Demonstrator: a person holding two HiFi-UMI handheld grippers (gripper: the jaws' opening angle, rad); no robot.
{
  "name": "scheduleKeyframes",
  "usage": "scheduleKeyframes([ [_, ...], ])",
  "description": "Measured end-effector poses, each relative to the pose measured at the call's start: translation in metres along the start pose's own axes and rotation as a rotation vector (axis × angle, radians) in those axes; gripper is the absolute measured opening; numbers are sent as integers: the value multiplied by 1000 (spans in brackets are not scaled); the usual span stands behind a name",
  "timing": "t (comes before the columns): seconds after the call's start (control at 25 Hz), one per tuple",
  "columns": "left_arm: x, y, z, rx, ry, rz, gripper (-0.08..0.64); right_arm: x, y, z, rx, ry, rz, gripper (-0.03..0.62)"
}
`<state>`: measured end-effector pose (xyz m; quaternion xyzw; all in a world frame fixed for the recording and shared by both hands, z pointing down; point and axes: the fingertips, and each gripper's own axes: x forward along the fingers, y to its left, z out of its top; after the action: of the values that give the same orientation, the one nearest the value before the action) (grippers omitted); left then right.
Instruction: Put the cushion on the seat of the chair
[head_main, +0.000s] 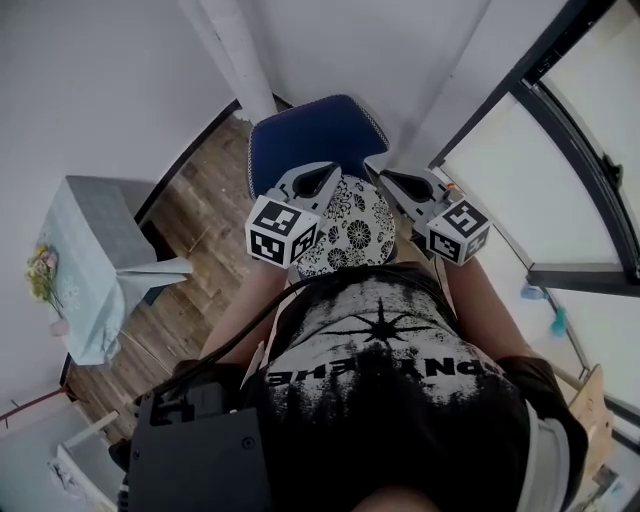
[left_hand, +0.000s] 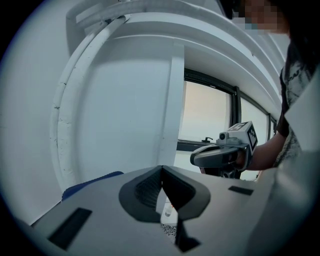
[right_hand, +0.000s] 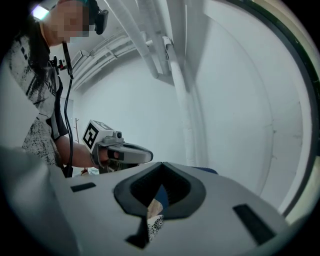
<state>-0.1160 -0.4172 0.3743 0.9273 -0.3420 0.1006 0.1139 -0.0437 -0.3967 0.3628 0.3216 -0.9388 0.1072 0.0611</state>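
Observation:
A white cushion (head_main: 352, 232) with a black flower print hangs in front of the person's chest, just on the near side of the blue chair (head_main: 312, 135). My left gripper (head_main: 332, 180) is shut on the cushion's left upper edge and my right gripper (head_main: 382, 178) on its right upper edge. In the left gripper view the jaws (left_hand: 162, 172) meet, with a strip of printed cloth (left_hand: 170, 230) below them and the right gripper (left_hand: 220, 155) opposite. The right gripper view shows its jaws (right_hand: 161, 170) together over printed cloth (right_hand: 155, 225), and the left gripper (right_hand: 125, 152) facing it.
A small table (head_main: 95, 250) under a pale cloth stands at the left with flowers (head_main: 42, 270) on it. A white column (head_main: 240, 60) rises behind the chair. A dark-framed window (head_main: 560, 150) runs along the right. The floor (head_main: 200, 220) is wood.

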Motion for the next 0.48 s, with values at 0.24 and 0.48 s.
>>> scheduleKeyframes([
  [0.24,-3,3,-4,-5,4,11,15,8,0,0,-15,12,5,17],
  [0.48,-6,2,-14,-39,8,17,15,13,7,-1,-11,31,30,17],
])
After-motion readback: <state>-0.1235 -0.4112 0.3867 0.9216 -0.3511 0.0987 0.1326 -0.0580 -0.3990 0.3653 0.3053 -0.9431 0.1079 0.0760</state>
